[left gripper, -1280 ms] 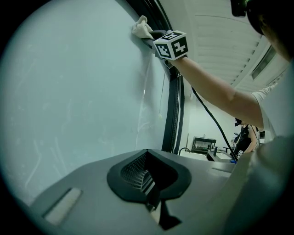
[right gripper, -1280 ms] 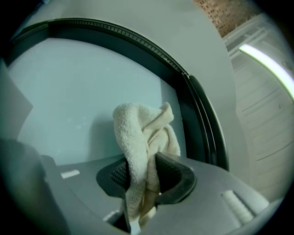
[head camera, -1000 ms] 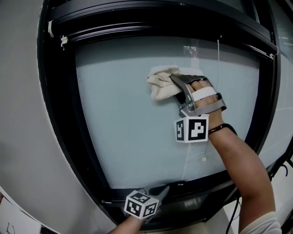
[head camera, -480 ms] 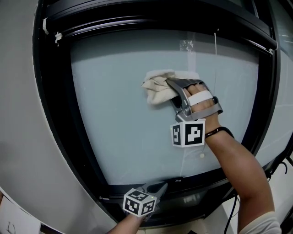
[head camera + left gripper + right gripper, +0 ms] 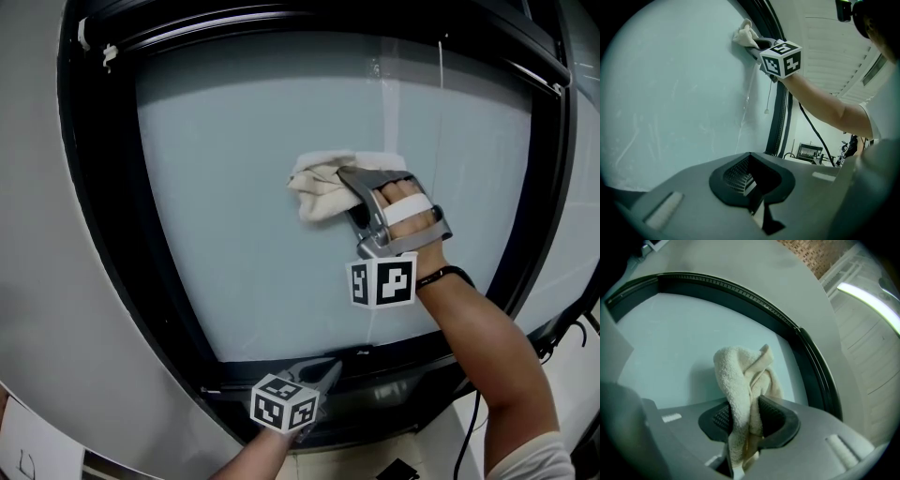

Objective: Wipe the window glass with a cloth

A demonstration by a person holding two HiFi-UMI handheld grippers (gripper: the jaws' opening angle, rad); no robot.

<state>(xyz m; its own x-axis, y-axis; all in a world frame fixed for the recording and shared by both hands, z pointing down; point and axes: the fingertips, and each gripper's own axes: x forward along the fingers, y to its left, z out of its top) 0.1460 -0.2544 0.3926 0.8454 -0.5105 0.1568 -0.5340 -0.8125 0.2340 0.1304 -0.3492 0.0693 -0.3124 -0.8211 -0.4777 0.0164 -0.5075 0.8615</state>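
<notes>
The window glass (image 5: 234,187) is pale blue inside a black frame (image 5: 98,216). A cream cloth (image 5: 319,187) is bunched and pressed against the middle of the pane. My right gripper (image 5: 349,187) is shut on the cloth. In the right gripper view the cloth (image 5: 740,376) stands up between the jaws of that gripper (image 5: 743,420), against the glass (image 5: 665,343). My left gripper (image 5: 321,375) is low by the bottom frame, shut with nothing in it. The left gripper view looks past this gripper (image 5: 750,183) up the glass (image 5: 670,93) to the cloth (image 5: 743,33).
A thin pull cord (image 5: 440,103) hangs down the right side of the pane, ending in a small bead (image 5: 766,111). Grey wall (image 5: 37,234) lies left of the frame. Dark cables (image 5: 567,328) trail at the lower right.
My right gripper has slid the cloth down the glass and slightly left. The left gripper has stayed by the bottom frame.
</notes>
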